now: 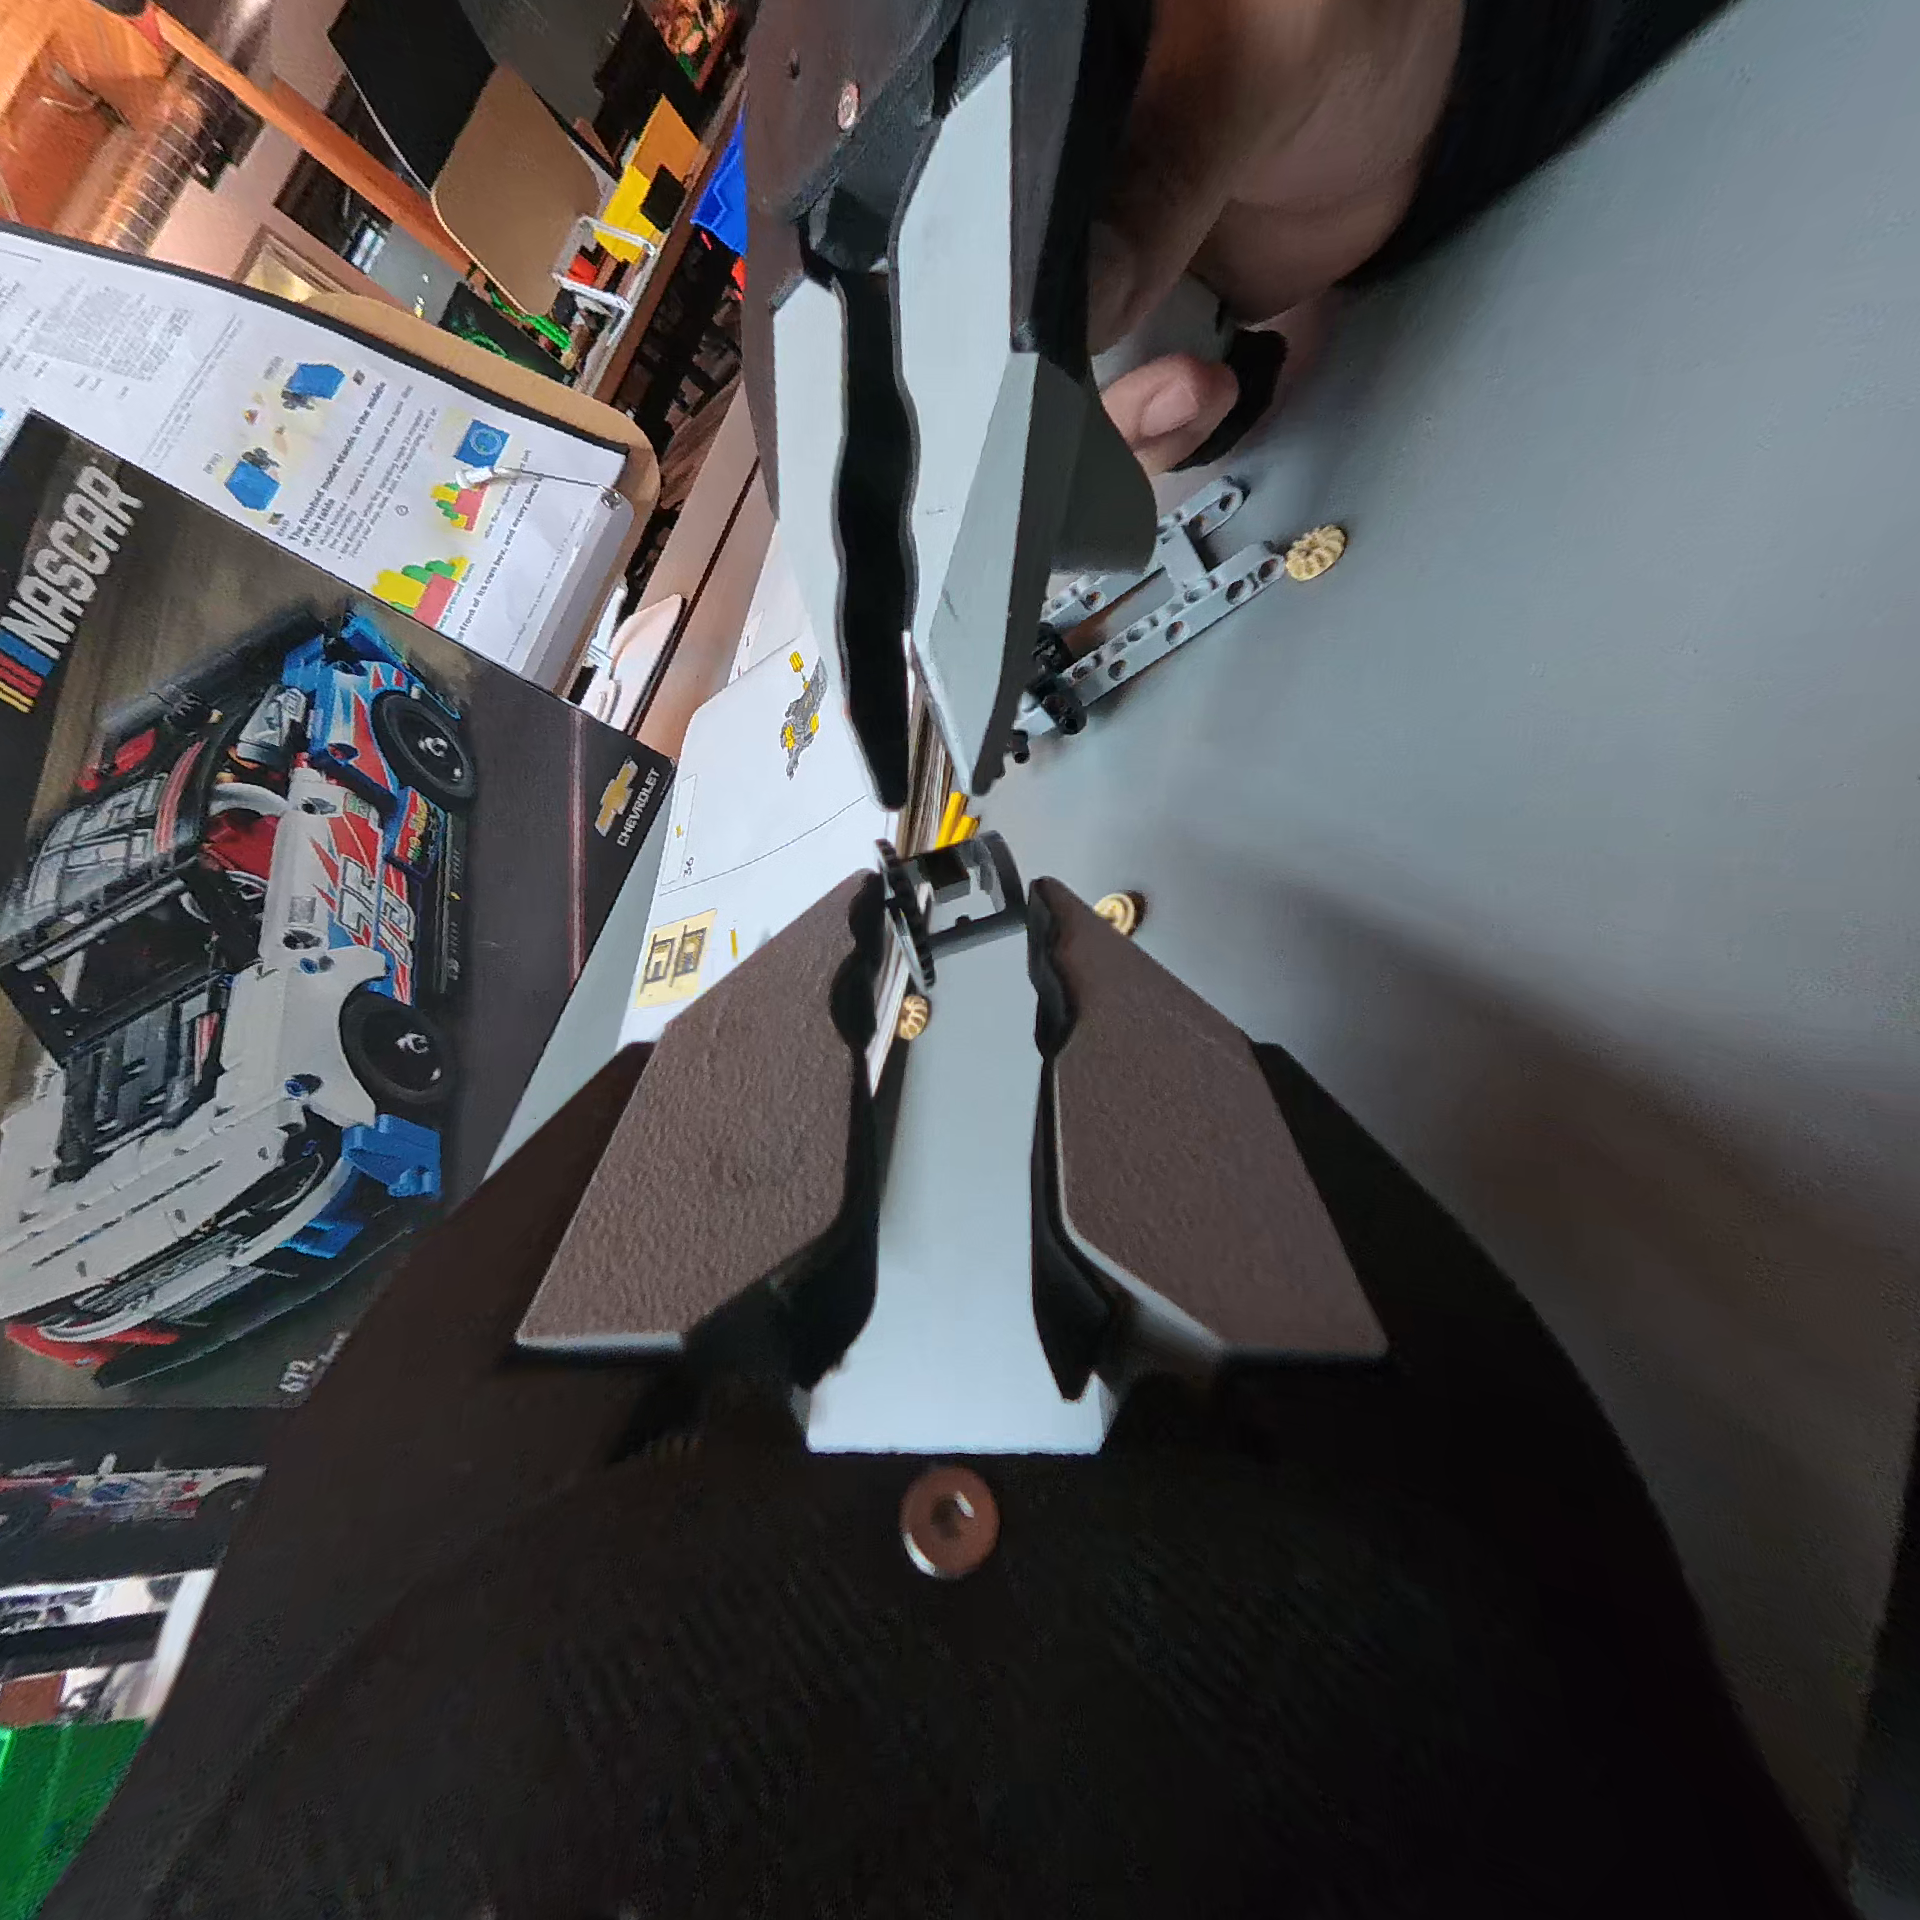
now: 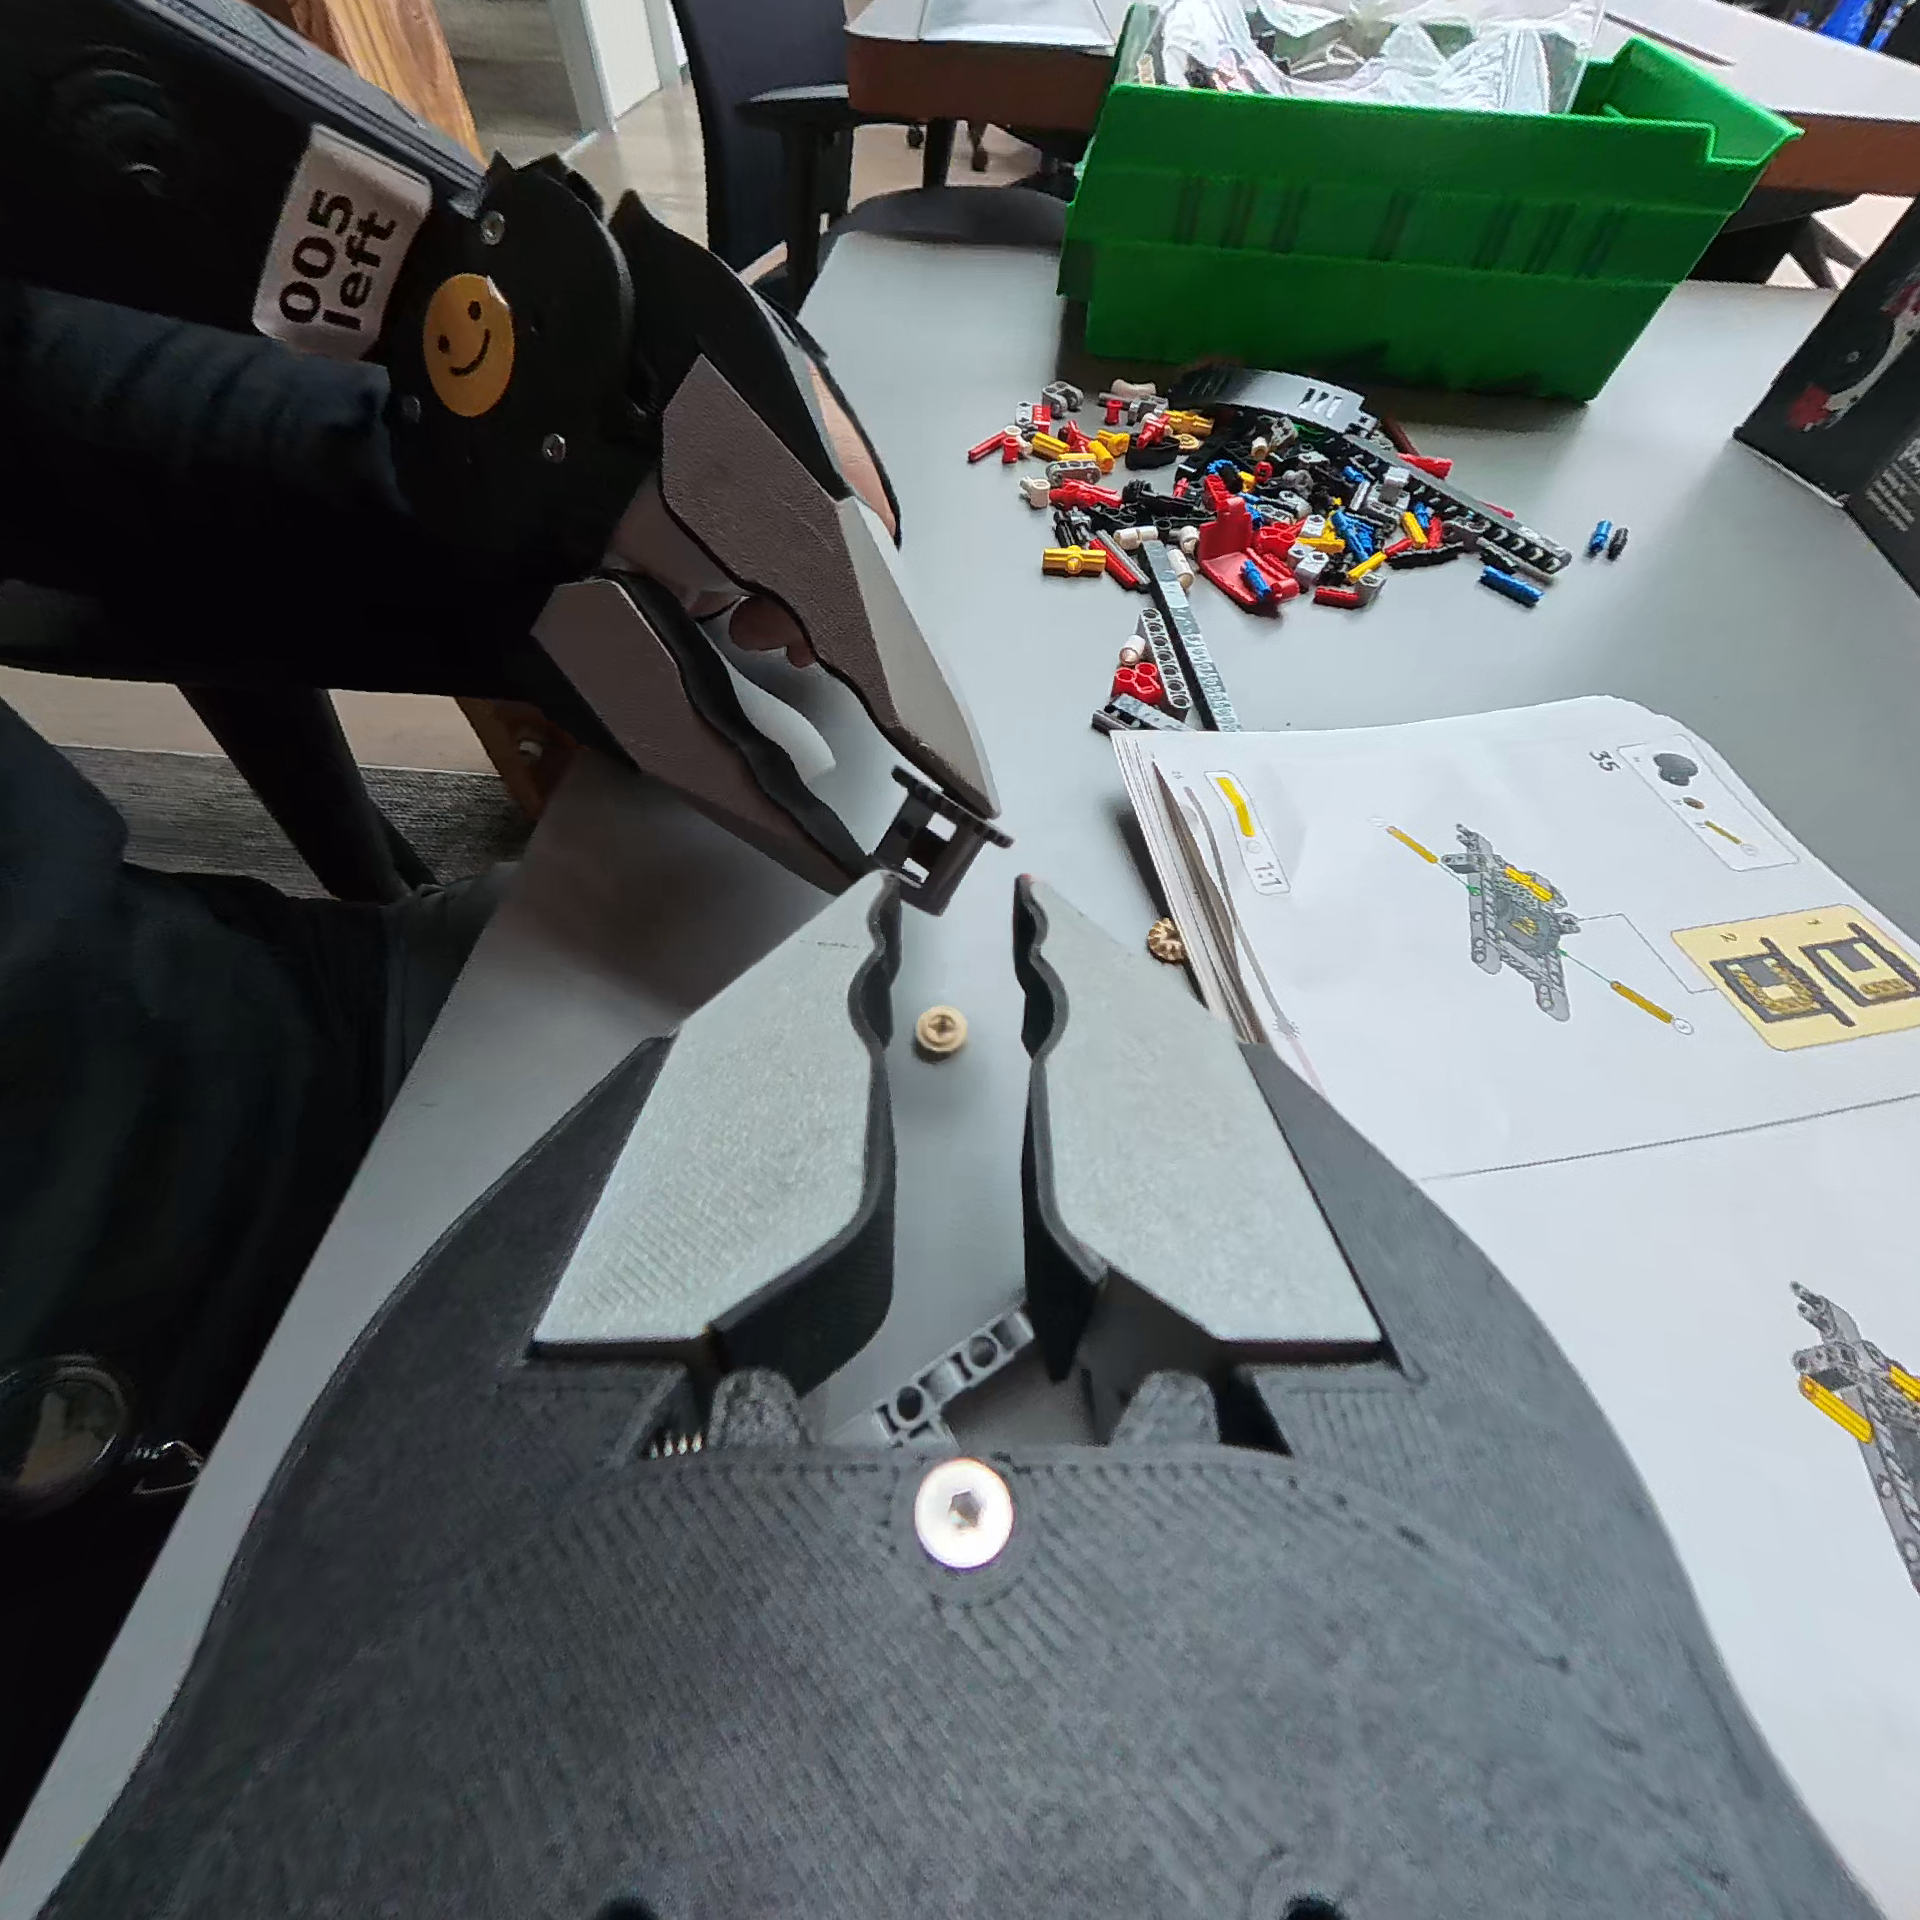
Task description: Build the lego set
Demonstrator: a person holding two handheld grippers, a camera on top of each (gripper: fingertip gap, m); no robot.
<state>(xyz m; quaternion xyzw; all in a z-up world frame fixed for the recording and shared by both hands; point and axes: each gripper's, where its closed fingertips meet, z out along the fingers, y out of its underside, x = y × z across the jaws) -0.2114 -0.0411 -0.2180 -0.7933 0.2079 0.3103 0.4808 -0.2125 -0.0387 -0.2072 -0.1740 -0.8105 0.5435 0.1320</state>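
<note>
The left claw [image 2: 935, 847] is clenched on a small black plastic gear housing [image 2: 928, 840] while the right claw [image 2: 951, 894], released beside it, likely next fetches the tan plastic bevel gear [image 2: 941, 1032] just below that housing.

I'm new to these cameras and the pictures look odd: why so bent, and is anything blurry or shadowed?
Left wrist view: wide-angle bending tips the table and the set's box steeply, and the left claw casts a soft shadow. Right wrist view: table edges curve, the green bin leans, the open booklet looks bright, and the right claw is sharp.
</note>
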